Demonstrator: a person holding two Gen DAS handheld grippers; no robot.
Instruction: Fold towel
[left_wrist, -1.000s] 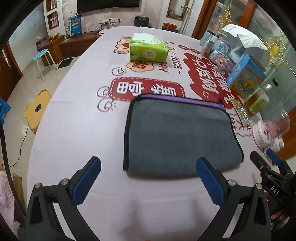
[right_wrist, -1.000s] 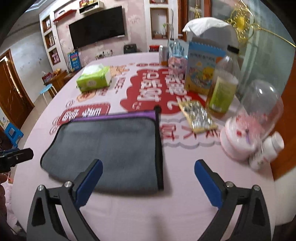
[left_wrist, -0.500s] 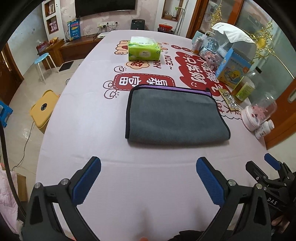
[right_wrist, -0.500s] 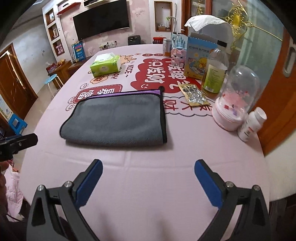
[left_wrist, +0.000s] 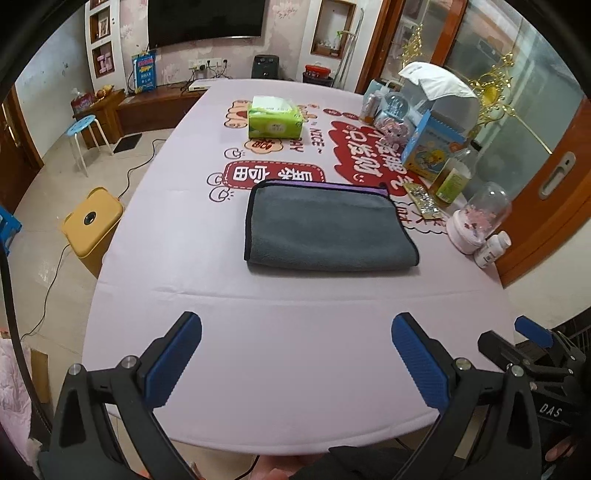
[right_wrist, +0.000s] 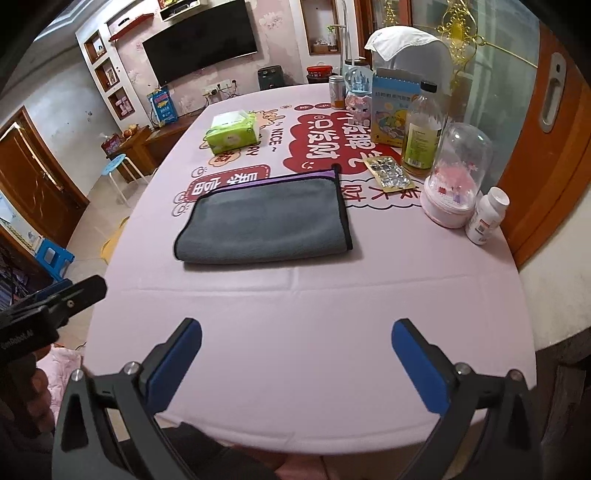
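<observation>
A grey towel (left_wrist: 325, 230) with black trim and a purple far edge lies folded flat on the pink tablecloth (left_wrist: 280, 332); it also shows in the right wrist view (right_wrist: 266, 225). My left gripper (left_wrist: 295, 354) is open and empty, held back over the table's near edge, well short of the towel. My right gripper (right_wrist: 295, 354) is open and empty, also near the front edge. The right gripper shows at the lower right of the left wrist view (left_wrist: 532, 347). The left gripper's body (right_wrist: 51, 299) shows at the left of the right wrist view.
A green tissue pack (left_wrist: 275, 120) sits far beyond the towel. Along the right side stand a blue box (left_wrist: 430, 146), a bottle (right_wrist: 421, 133), a blister pack (right_wrist: 391, 173), a glass dome (right_wrist: 458, 173) and a pill bottle (right_wrist: 487, 216). A yellow stool (left_wrist: 90, 225) stands left of the table.
Both grippers have pulled back from the towel toward the table's near edge and risen. The towel stays folded and has not moved. Both grippers stay open.
</observation>
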